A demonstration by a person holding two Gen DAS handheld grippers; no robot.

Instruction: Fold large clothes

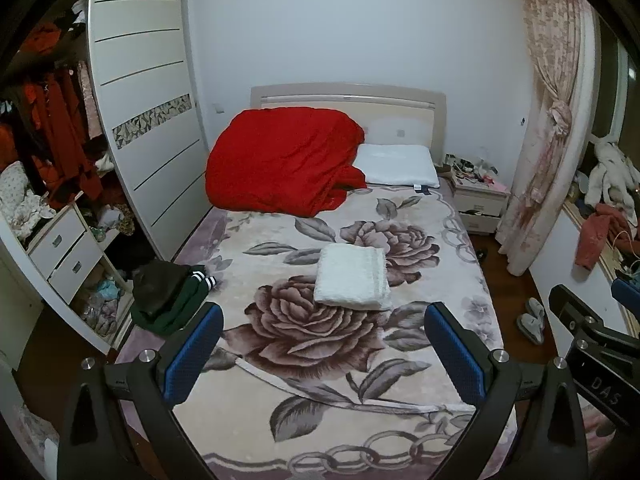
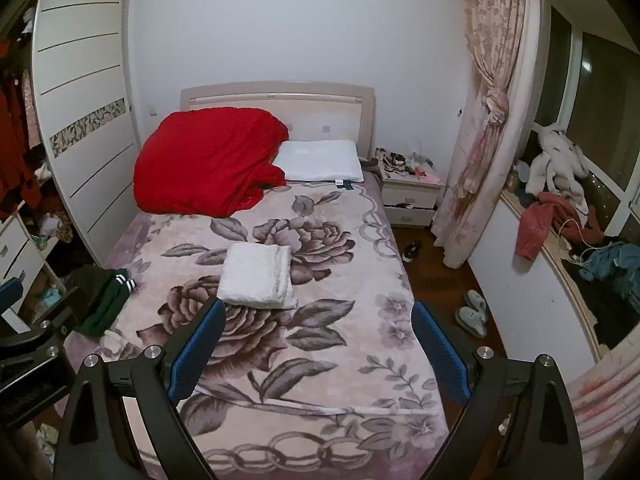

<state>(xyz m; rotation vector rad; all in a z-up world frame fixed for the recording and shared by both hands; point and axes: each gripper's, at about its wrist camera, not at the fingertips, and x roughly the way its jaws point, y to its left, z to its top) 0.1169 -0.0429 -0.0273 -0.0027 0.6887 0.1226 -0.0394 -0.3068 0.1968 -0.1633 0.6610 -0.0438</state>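
Both grippers hang above the foot of the bed, jaws spread wide and holding nothing. The left gripper [image 1: 324, 344] frames the floral blanket [image 1: 420, 320] between its blue pads [image 1: 192, 354], and the right gripper [image 2: 318, 340] does the same from a little further toward the bed's right side; the right gripper's black body also shows at the right edge of the left view, and the left one's at the left edge of the right view. Beyond the fingertips, near the middle of the bed, lies a white garment [image 1: 352, 276] already folded into a neat rectangle, resting flat on the blanket over a printed rose. At the bed's left edge, well apart from the white piece, sits a loose pile of dark clothes [image 1: 168, 296], black on top of green, with a striped black-and-white cuff showing toward the bed's middle. At the head of the bed a bulky red quilt [image 1: 284, 168] is heaped in the left corner against the headboard [image 1: 400, 100], touching a white pillow [image 1: 400, 166] that fills the right corner. Left of the bed stands a white wardrobe [image 1: 148, 120], its open part crowded with red clothing. Right of the bed's head is a cluttered nightstand [image 2: 408, 192], then a tied pink curtain [image 2: 488, 120], and a window ledge strewn with clothes. A pair of grey slippers [image 2: 472, 312] sits on the wooden floor beside the bed's right edge.
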